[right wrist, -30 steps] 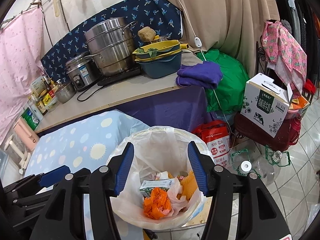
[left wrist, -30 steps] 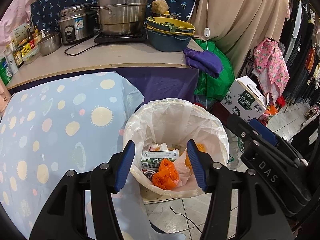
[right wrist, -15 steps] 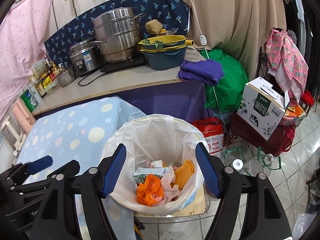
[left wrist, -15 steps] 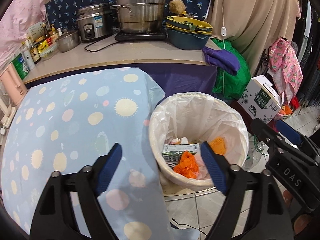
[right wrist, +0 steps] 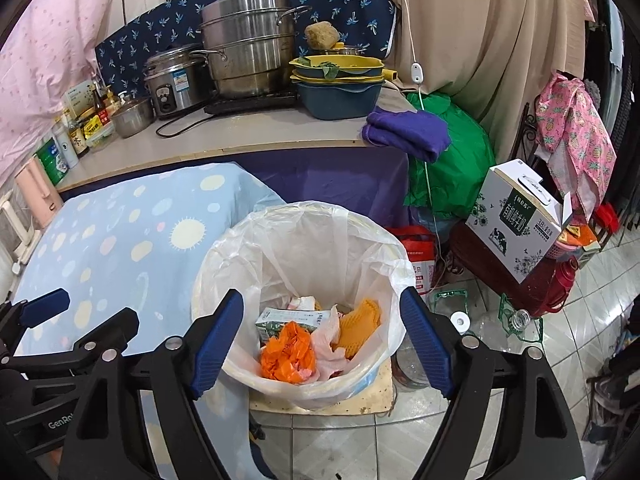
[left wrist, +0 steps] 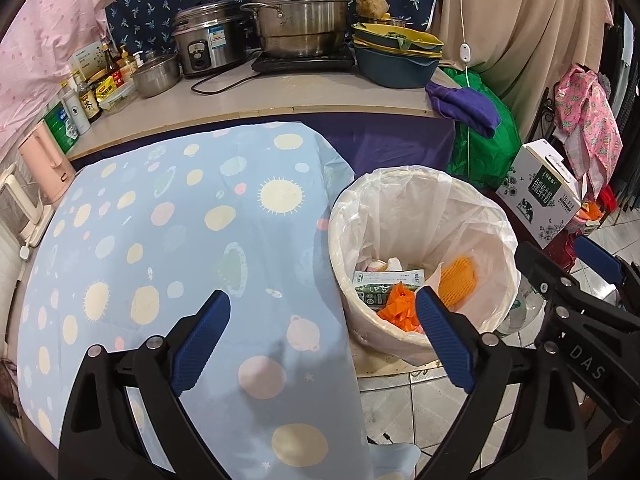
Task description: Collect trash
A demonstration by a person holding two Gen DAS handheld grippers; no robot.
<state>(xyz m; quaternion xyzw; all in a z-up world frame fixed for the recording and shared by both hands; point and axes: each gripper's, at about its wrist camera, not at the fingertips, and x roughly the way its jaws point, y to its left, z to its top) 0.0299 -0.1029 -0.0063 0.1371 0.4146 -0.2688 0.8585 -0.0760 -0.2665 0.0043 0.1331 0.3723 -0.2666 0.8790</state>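
Observation:
A white-lined trash bin [left wrist: 496, 220] [right wrist: 236, 252] stands on the floor by the table's right edge. Inside lie a green milk carton [left wrist: 380, 284] [right wrist: 292, 318], crumpled orange plastic [left wrist: 398, 308] [right wrist: 286, 354], orange foam netting [left wrist: 458, 276] [right wrist: 358, 328] and pale wrappers. My left gripper [left wrist: 322, 338] is open and empty, above the table's right edge beside the bin. My right gripper [right wrist: 320, 336] is open and empty, above the bin's near rim. The right gripper also shows at the right of the left wrist view [left wrist: 580, 280].
The table carries a light blue dotted cloth [left wrist: 160, 240] [right wrist: 120, 240]. A counter [left wrist: 260, 96] behind holds pots, bowls, bottles and a purple cloth [right wrist: 408, 134]. A milk box [right wrist: 516, 216], a green bag [right wrist: 448, 160], a red bag and plastic bottles sit on the tiled floor at right.
Both grippers have pulled back and up from the bin and opened wider. The left one has swung left over the table cloth.

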